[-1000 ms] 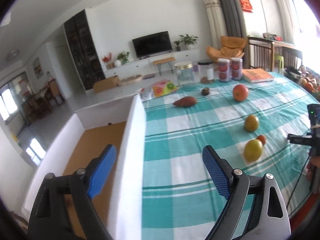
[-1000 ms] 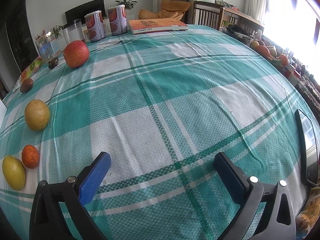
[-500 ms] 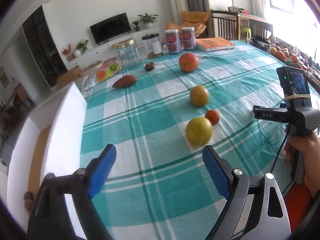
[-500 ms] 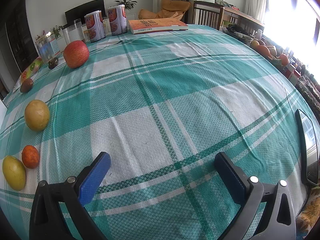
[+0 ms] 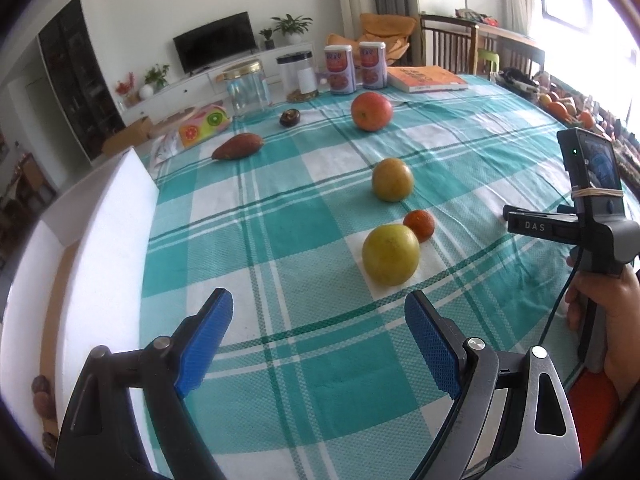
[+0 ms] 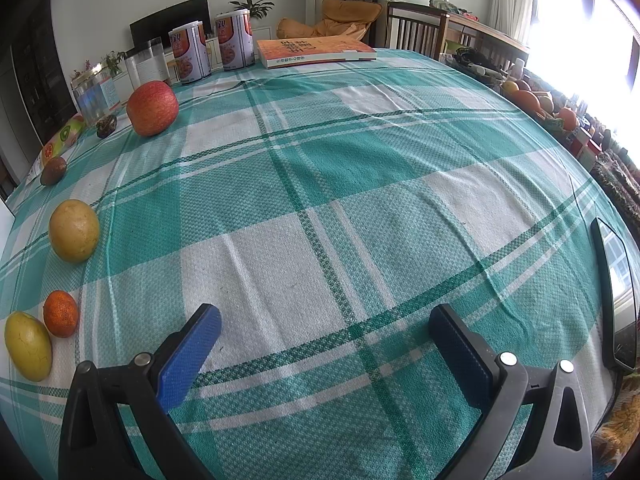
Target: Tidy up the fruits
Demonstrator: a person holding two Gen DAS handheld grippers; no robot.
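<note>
Fruits lie on the green plaid tablecloth (image 5: 280,240): a yellow-green fruit (image 5: 391,254), a small orange mandarin (image 5: 419,224), a yellow-orange fruit (image 5: 392,179), a red apple (image 5: 371,111), a brown oblong fruit (image 5: 237,147) and a dark small fruit (image 5: 289,117). My left gripper (image 5: 318,340) is open and empty, just short of the yellow-green fruit. My right gripper (image 6: 326,354) is open and empty over bare cloth; the yellow-green fruit (image 6: 28,346), mandarin (image 6: 60,313), yellow-orange fruit (image 6: 74,230) and apple (image 6: 152,108) lie to its left.
A white box (image 5: 108,240) with a brown floor stands at the table's left edge, small dark fruits (image 5: 40,394) inside. Jars (image 5: 248,90), two cans (image 5: 339,69) and an orange book (image 5: 426,79) stand at the far edge. A phone (image 6: 614,296) lies right.
My left gripper has swung right from the white box toward the fruits and come closer to the yellow-green fruit. The right gripper has stayed still.
</note>
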